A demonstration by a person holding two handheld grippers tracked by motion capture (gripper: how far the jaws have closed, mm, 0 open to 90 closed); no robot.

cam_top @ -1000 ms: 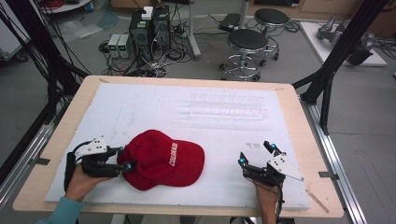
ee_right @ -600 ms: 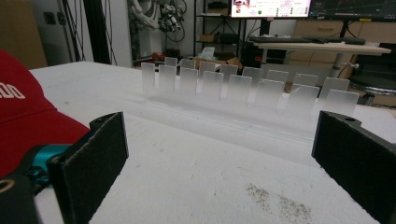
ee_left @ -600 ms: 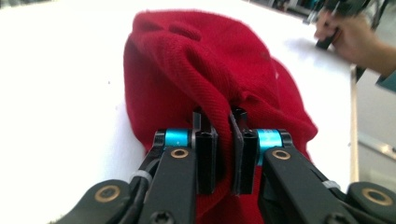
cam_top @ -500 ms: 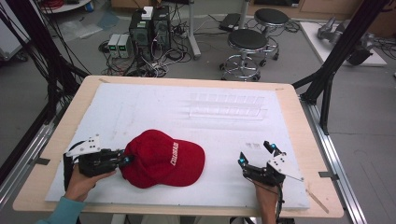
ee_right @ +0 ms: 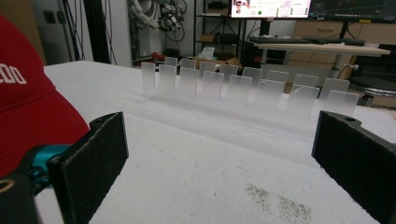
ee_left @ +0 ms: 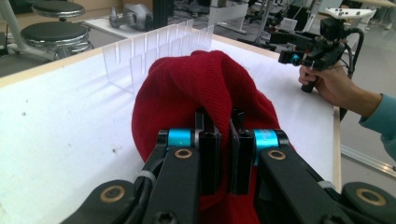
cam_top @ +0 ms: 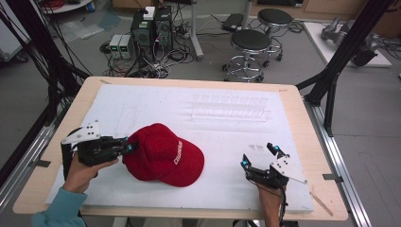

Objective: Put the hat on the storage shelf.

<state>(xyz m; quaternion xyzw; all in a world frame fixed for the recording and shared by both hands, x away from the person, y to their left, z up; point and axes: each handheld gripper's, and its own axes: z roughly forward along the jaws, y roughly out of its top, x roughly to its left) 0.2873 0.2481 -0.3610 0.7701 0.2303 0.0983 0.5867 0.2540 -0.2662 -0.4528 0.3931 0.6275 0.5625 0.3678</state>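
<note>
- Left gripper (cam_top: 126,147): jaws closed on a fold of fabric at the back edge of the red baseball cap (cam_top: 163,156). Left gripper view confirms it: the cap (ee_left: 205,93) is bunched up between the two black pads, which sit almost together.
- Cap location: on the white foam board (cam_top: 142,101), front-left area, crown up, brim pointing toward the person's right. White lettering on the side; too blurred to read in full.
- Cap looks partly tilted or lifted at the gripped end, but I can't tell from the high view whether the brim end is off the board.
- Right gripper (cam_top: 259,157): jaws wide apart, holding nothing, resting near the front-right of the board, well clear of the cap. Its own view shows the open pads (ee_right: 91,163) framing bare board, with the cap's edge (ee_right: 28,107) at far left.
- Clear acrylic slotted rack (cam_top: 231,108) stands at the far side of the board, untouched, well apart from the cap.
- Progress, my read: grasp is done; the move itself (lift, drag or reposition) is barely begun. If the rack is the target, the whole transfer is left.
- Right hand likely needed next to support or grab the brim; not engaged yet.
</note>
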